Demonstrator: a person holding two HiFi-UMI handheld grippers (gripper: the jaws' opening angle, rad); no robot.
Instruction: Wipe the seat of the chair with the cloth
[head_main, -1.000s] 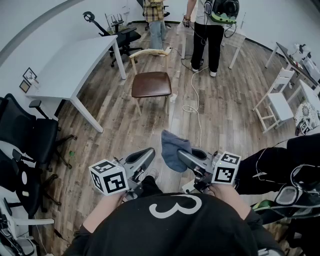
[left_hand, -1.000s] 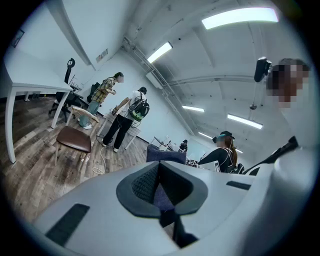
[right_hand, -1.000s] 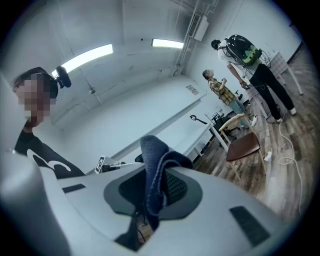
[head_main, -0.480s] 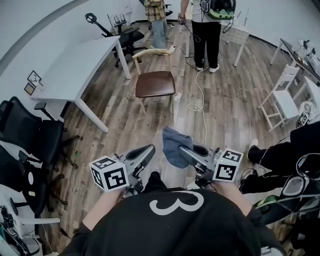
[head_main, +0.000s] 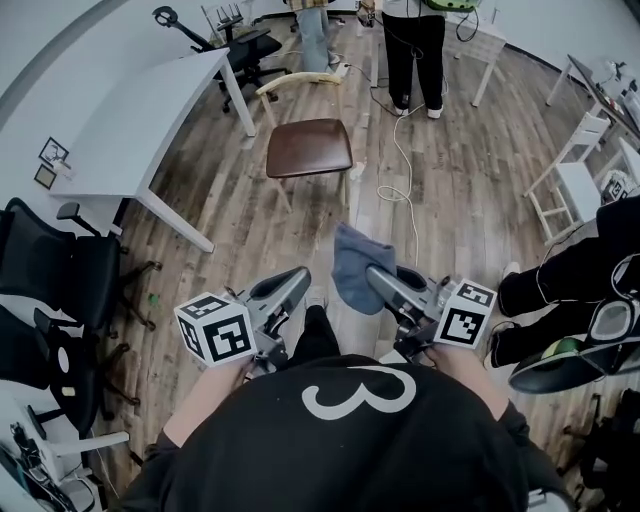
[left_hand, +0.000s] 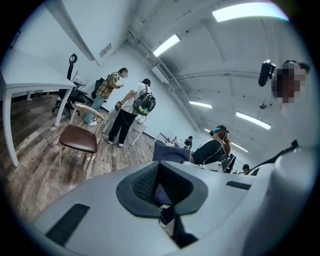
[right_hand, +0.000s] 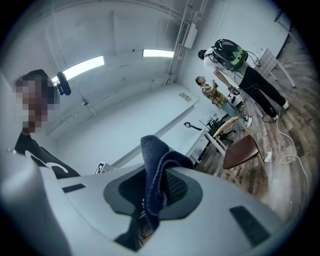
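Observation:
The chair (head_main: 308, 148) has a brown seat and pale wooden legs and stands on the wood floor well ahead of both grippers. My right gripper (head_main: 375, 278) is shut on a blue-grey cloth (head_main: 355, 265), which stands up out of its jaws. In the right gripper view the cloth (right_hand: 155, 170) is folded between the pads, with the chair (right_hand: 241, 151) far off to the right. My left gripper (head_main: 295, 282) is held level beside it, shut with nothing in it. The left gripper view shows the chair (left_hand: 78, 138) at the left and the cloth (left_hand: 170, 153) just past its jaws.
A white table (head_main: 140, 120) stands left of the chair. Black office chairs (head_main: 60, 280) line the left side. Two people (head_main: 415, 50) stand behind the chair. A white cable (head_main: 400, 180) trails on the floor. A white chair (head_main: 570, 190) and a seated person's legs (head_main: 560, 290) are at the right.
The head view has shifted forward, so the floor and the chair sit slightly differently in it. Both grippers keep their pose, and the cloth stays in the right one.

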